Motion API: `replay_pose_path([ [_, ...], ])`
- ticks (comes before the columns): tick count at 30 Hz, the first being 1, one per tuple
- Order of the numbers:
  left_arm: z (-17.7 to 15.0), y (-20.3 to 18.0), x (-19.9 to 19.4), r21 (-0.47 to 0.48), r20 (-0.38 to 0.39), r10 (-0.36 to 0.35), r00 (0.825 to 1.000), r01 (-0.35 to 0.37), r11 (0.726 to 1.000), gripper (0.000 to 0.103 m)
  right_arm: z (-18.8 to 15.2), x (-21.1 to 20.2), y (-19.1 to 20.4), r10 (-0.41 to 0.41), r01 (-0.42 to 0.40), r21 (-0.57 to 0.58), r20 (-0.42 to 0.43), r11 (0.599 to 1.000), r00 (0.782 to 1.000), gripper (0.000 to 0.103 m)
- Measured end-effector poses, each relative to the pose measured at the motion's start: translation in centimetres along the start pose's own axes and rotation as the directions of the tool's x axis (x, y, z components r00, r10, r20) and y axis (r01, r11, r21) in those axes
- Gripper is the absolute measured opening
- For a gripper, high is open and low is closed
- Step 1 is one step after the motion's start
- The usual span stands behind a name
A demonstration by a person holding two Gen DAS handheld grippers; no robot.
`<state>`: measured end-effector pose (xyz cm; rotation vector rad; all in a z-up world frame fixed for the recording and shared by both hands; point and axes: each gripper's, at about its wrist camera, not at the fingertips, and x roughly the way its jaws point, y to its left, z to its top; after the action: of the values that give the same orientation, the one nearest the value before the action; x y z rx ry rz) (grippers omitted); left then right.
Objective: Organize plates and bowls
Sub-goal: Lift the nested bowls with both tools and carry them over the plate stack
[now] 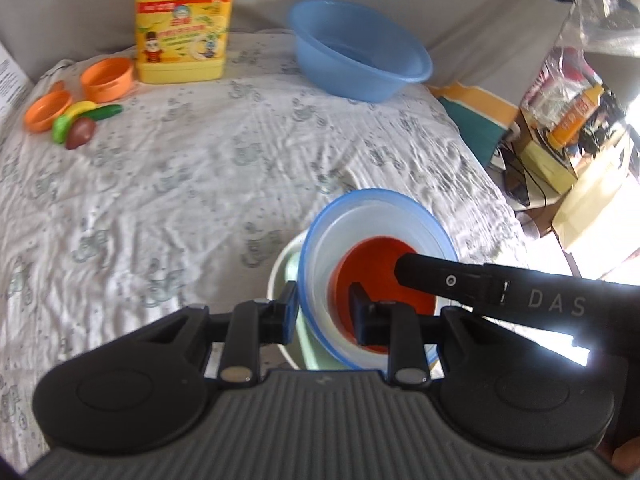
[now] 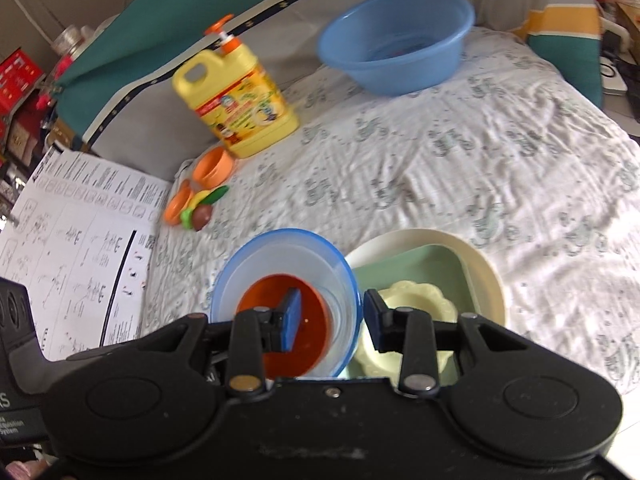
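Bed sheet (image 1: 200, 200), wrinkled, patterned. Upper frame: detergent jug (image 1: 184, 20), blue basin (image 1: 360, 52). Upper left: orange cups (image 1: 106, 79), toy fruit (image 1: 80, 126).

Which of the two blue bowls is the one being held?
The clear bowl with the blue rim, orange inside: both grippers' jaws straddle its rim. The big solid blue basin sits untouched at the far end.

"DAS" on right gripper (image 1: 552, 304)
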<state>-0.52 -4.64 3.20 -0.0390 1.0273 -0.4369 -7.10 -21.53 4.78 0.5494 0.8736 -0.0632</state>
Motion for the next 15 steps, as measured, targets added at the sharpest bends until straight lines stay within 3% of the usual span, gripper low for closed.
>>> replay_pose_path([
  [15,-1.0,-3.0,6.2,0.044,-0.161,0.03,0.986,-0.024,0.999,0.026,-0.9,1.4,-6.0,-0.018,0.023,0.108,-0.049,0.994,0.999,0.035],
])
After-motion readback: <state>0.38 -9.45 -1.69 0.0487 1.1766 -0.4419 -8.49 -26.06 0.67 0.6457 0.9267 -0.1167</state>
